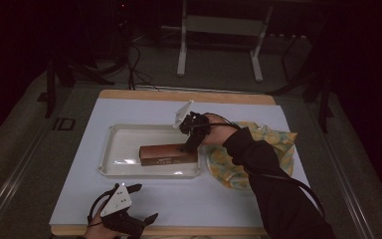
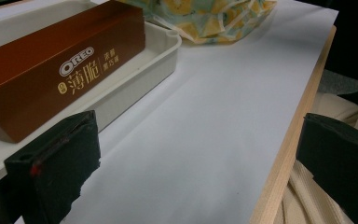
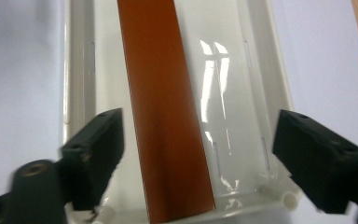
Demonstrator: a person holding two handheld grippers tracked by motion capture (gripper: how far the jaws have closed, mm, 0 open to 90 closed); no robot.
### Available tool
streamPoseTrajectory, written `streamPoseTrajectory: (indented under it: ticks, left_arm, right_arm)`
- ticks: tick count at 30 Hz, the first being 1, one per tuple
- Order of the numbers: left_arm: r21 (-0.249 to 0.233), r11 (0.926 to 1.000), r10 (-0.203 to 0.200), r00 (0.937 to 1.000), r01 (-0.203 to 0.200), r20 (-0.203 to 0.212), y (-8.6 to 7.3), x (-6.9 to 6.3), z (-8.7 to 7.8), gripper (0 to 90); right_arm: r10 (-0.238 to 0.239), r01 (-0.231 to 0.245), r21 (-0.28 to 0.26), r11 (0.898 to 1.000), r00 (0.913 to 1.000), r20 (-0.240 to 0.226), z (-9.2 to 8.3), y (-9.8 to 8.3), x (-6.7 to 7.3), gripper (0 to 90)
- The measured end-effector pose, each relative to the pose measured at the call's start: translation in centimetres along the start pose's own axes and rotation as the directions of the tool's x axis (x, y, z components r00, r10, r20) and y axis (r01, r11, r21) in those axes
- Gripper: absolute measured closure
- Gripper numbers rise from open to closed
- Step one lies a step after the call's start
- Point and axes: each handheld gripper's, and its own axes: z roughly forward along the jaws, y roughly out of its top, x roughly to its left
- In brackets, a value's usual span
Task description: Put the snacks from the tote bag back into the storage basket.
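Box: a long, flat-sided brown carton (image 1: 168,154) with sharp edges and a smooth, slightly glossy face is seen lying in the tray, right of the frame's centre in the high view. Pale printed lettering is shown on its long side in the left gripper view (image 2: 60,70).

Tray: a shallow rectangular tray (image 1: 124,144) of glossy off-white plastic, with rounded corners and a raised rim, is set at the middle of the frame. Bright reflections and narrow moulded slots are seen on its floor in the right gripper view (image 3: 242,93).

Right claw: the right claw (image 1: 191,142) is held above the right end of the box, pointing down. In the right gripper view its two matte black, blocky pads (image 3: 95,149) are spread wide, one on each side of the box, and neither is touching it.

Left claw: the left claw (image 1: 137,206) is seen at the lower left of the frame, near the counter's front edge. Its black pads (image 2: 58,168) are set wide apart, with nothing between them.

Cloth: a crumpled cloth (image 1: 273,144) with a yellow and pale green pattern is lying just right of the tray, partly under the dark sleeve.

Counter: a smooth, matte white sheet (image 1: 204,199) is laid over the counter, and a light wooden border is left showing at the near and far edges.
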Motion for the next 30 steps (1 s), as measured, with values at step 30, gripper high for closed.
streamPoseTrajectory:
  ticks: [30]
  left_arm:
    - [0.007,1.0,-0.004,1.0,0.004,0.004,0.1,0.1,0.1,0.0]
  right_arm:
    - [0.337,-0.294,-0.197,0.935,0.9095,0.243,-6.7,-8.1,0.7,13.0]
